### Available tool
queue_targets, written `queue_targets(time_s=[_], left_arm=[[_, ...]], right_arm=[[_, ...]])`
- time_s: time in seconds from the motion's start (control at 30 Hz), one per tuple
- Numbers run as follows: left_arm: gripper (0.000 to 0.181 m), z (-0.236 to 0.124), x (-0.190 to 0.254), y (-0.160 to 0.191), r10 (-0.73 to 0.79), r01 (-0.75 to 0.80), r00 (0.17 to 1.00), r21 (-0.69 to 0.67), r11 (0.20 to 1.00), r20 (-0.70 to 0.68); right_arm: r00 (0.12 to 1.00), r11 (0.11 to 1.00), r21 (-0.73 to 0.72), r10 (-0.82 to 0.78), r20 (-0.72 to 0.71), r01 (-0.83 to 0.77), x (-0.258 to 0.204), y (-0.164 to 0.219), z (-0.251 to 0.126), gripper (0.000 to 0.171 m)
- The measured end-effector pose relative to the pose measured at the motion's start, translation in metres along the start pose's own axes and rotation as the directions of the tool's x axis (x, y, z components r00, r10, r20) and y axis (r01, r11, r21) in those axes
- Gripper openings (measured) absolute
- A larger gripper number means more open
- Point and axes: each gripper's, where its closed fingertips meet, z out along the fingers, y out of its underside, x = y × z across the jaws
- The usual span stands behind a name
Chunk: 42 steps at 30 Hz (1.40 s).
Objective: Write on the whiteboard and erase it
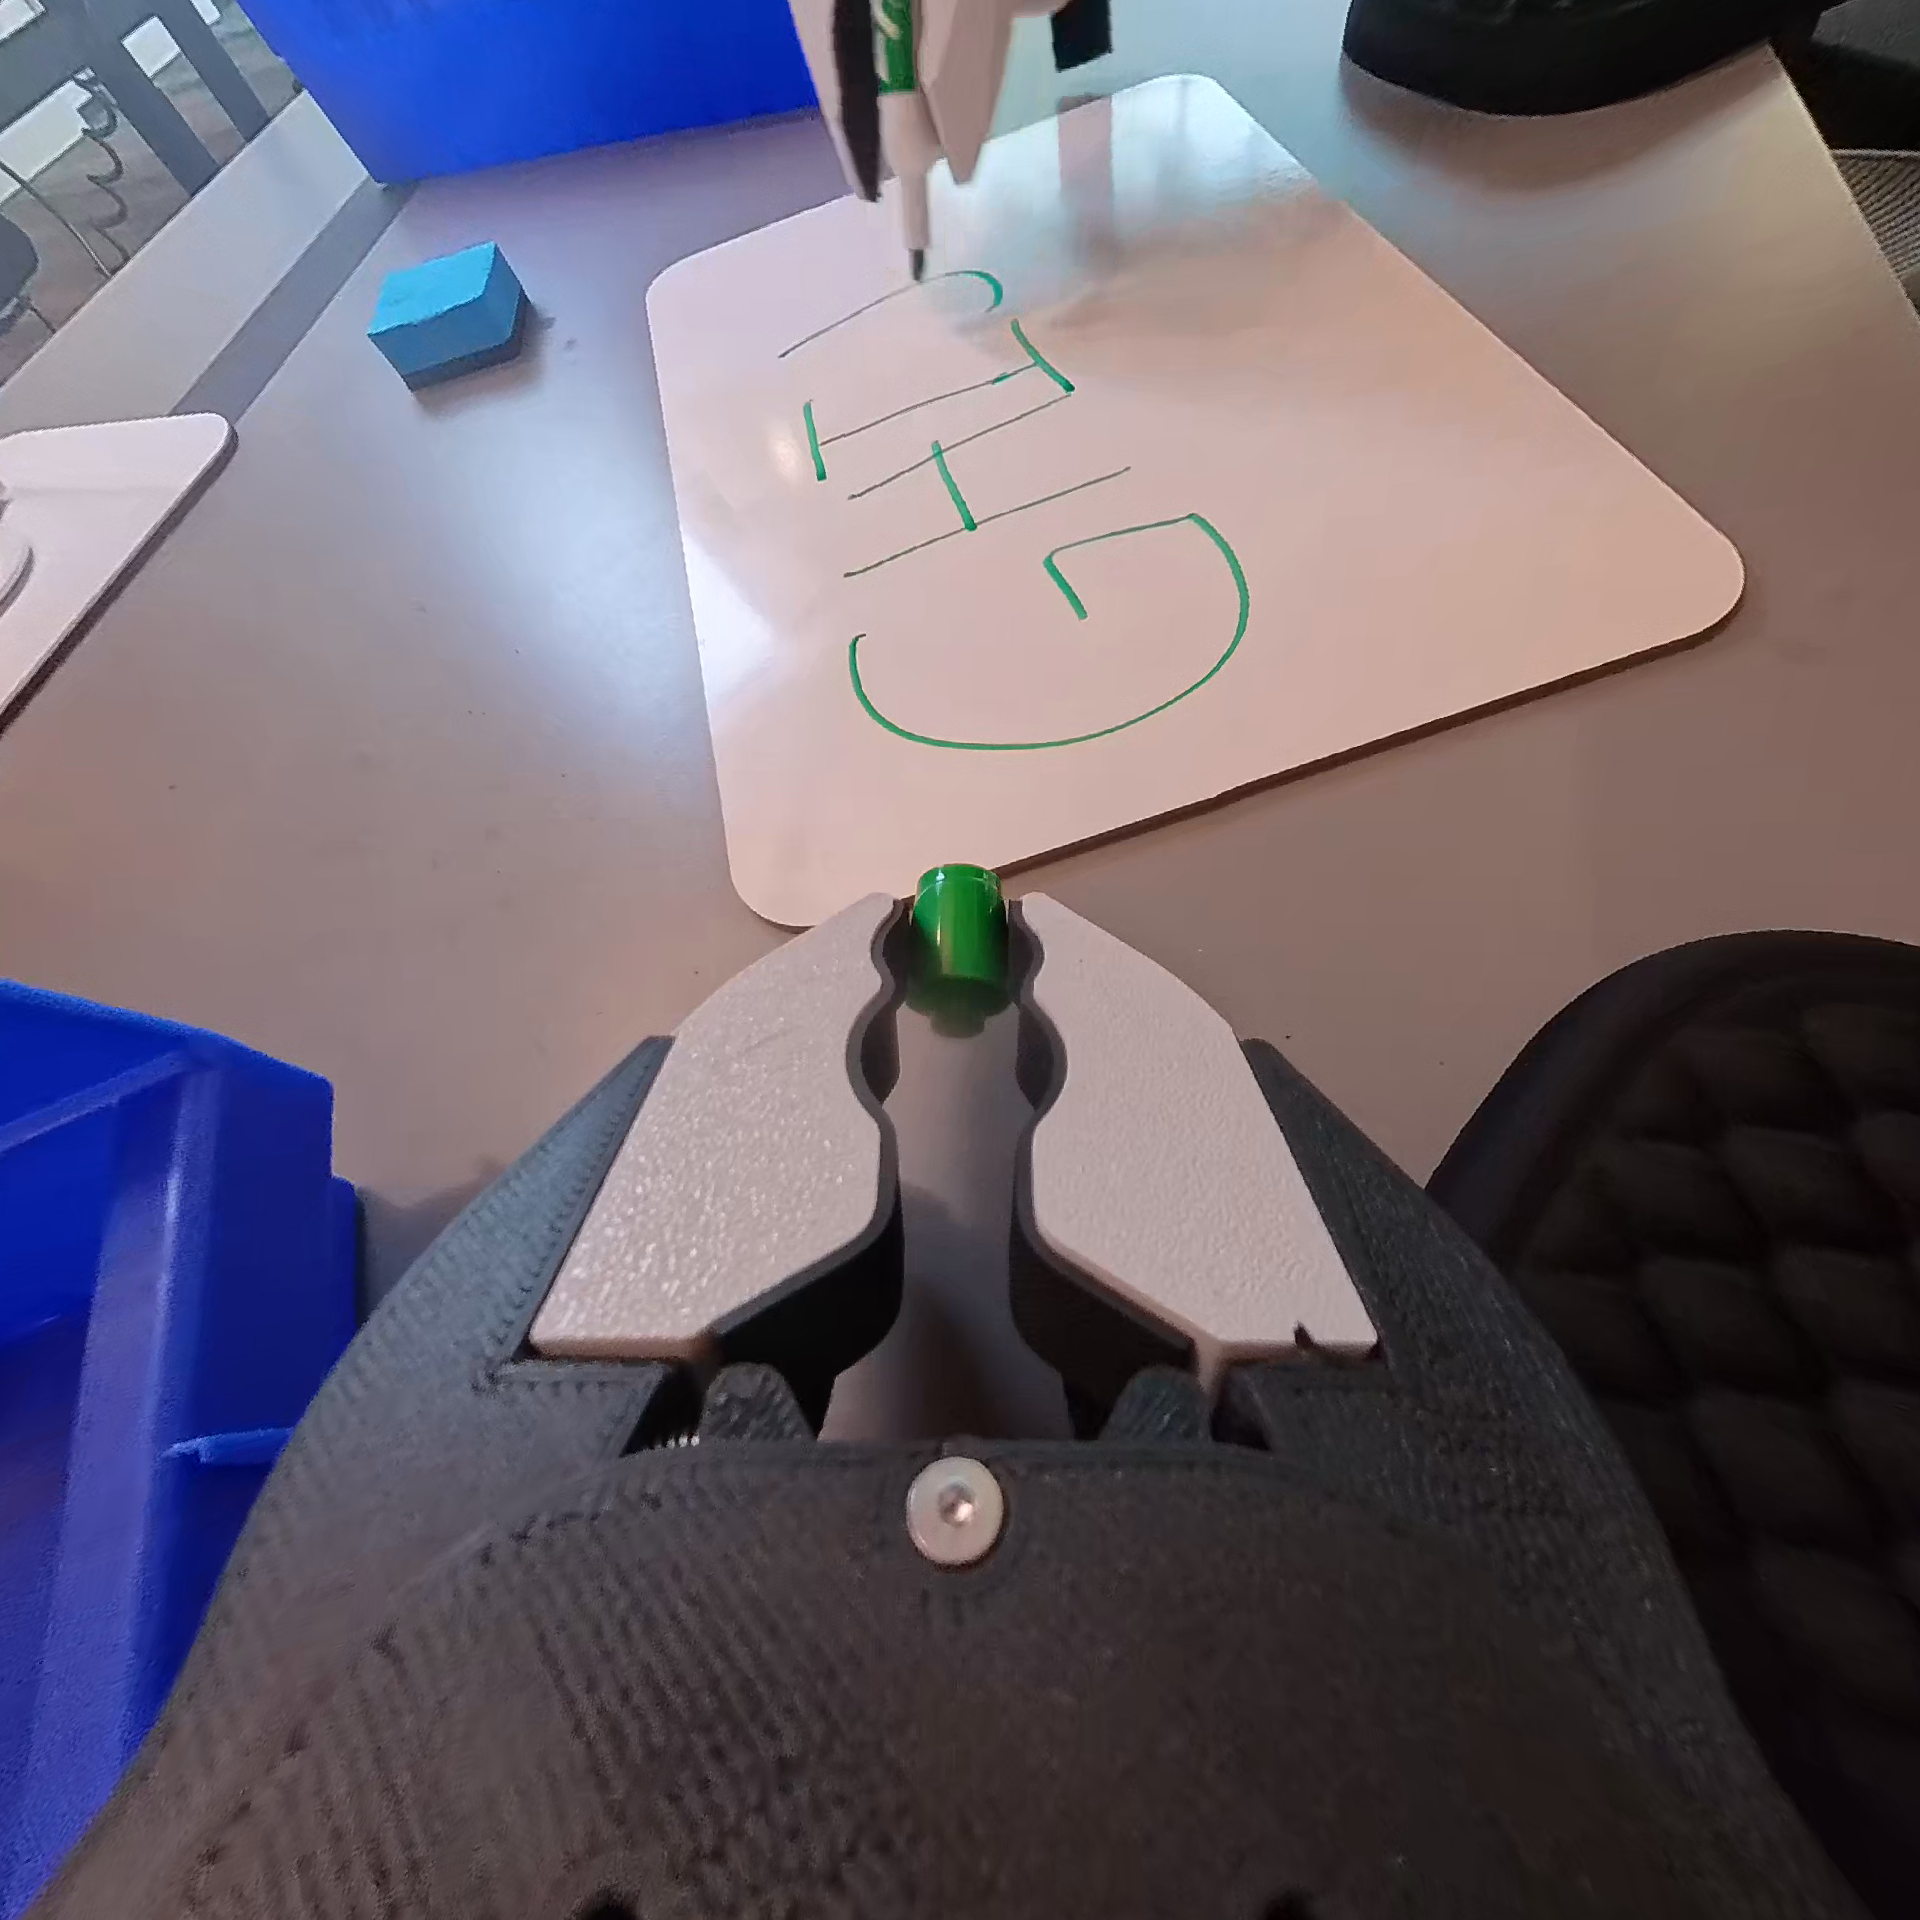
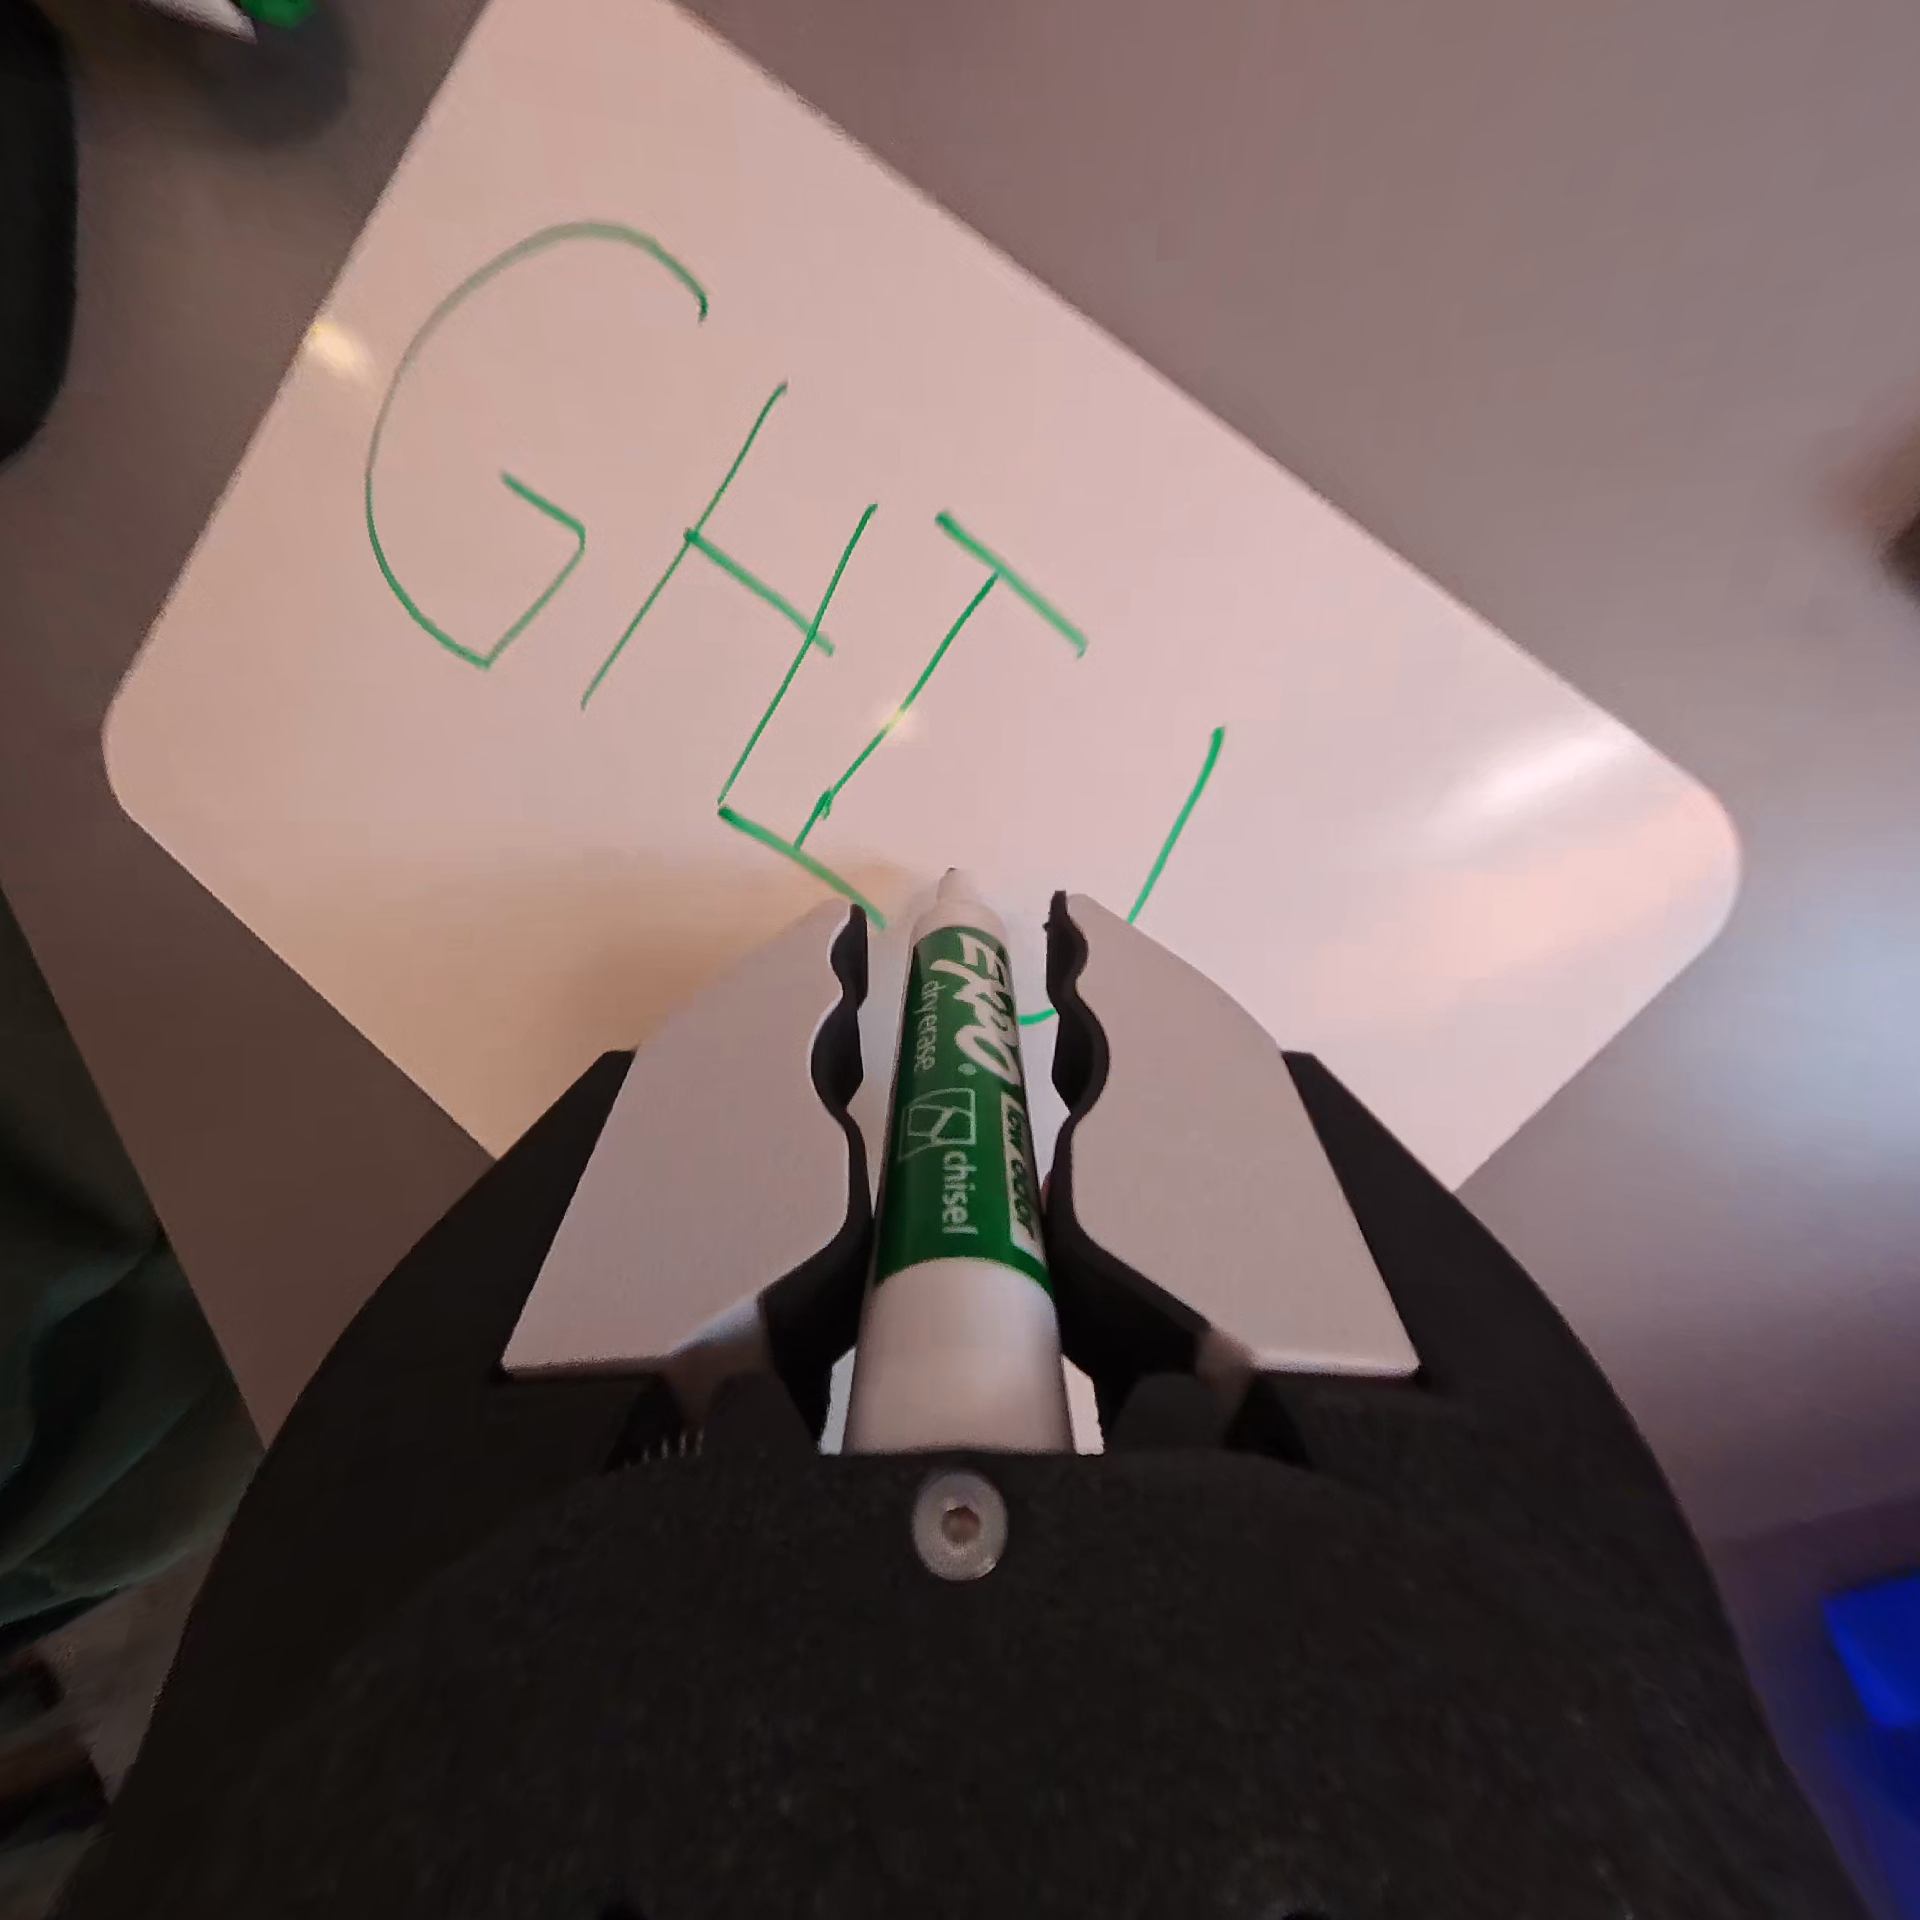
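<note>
Green-lettered whiteboard (image 1: 1403, 499) lies flat mid-frame on the grey table (image 1: 416, 727). Right gripper (image 2: 951, 914) clamps the marker (image 2: 961, 1143), tip down (touching the board, upper centre of the left view). Left gripper (image 1: 956, 914) pinches the green cap (image 1: 958, 940), pointing low toward the board's near edge.

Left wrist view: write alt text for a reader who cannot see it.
The left gripper is shut on a green marker cap at the near edge of a whiteboard bearing green handwriting. At the far end the right gripper holds a marker with its tip at the board. A blue eraser lies on the grey table to the left.
</note>
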Motion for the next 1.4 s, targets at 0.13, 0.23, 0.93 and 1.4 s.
queue_targets(time_s=[0.13,0.23,0.93,1.4], left_arm=[[0.018,0.0,0.0,0.0,0.0,0.0,1.0,0.003,1.0,-0.002],[0.018,-0.001,0.001,-0.001,0.002,-0.002,1.0,0.004,1.0,-0.005],[0.018,0.0,0.002,0.0,0.004,-0.004,1.0,0.001,1.0,-0.009],[0.018,0.001,0.002,0.0,0.006,-0.006,1.0,0.0,1.0,-0.011]], right_arm=[[1.0,0.999,0.041,0.022,-0.021,-0.021,0.024,-0.017,-0.001,0.034],[1.0,0.999,0.048,0.021,-0.002,-0.021,0.029,-0.027,0.011,0.034],[0.99,0.999,-0.013,0.03,-0.139,-0.032,0.072,-0.013,-0.001,0.034],[0.994,0.992,-0.109,0.052,-0.094,-0.062,0.038,0.032,-0.012,0.034]])
